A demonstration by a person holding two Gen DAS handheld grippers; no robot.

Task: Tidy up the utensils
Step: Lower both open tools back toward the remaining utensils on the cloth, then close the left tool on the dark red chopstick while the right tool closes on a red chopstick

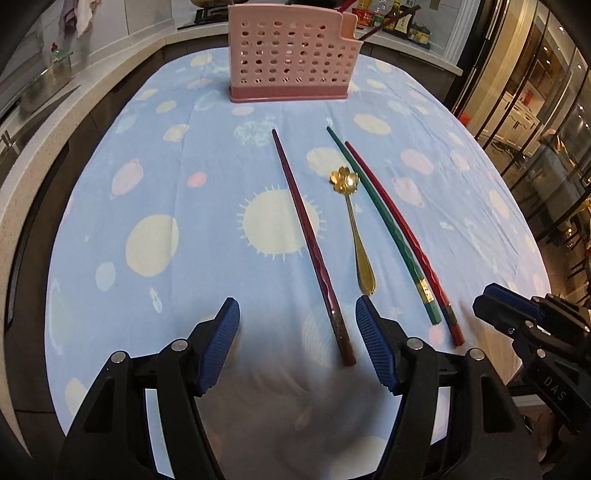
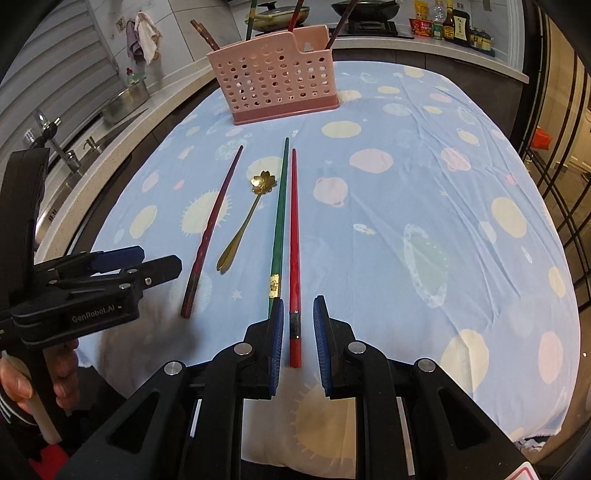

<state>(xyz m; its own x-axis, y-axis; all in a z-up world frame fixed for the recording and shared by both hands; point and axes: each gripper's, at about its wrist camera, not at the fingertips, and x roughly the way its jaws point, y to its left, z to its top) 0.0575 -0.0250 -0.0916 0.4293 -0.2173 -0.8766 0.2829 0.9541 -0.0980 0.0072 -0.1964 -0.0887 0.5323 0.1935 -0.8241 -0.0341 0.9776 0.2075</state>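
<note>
On the blue planet-print tablecloth lie a maroon chopstick, a gold flower-bowl spoon, a green chopstick and a red chopstick. A pink perforated utensil holder stands at the far end with several chopsticks in it. My left gripper hovers open over the maroon chopstick's near end, pads clear of it. My right gripper stands narrowly open astride the red chopstick's near end, not pressing it.
A counter with a sink and a steel pot runs along the left. Pans on a stove and sauce bottles line the back counter. Glass doors stand to the right. A hand holds the left gripper's handle.
</note>
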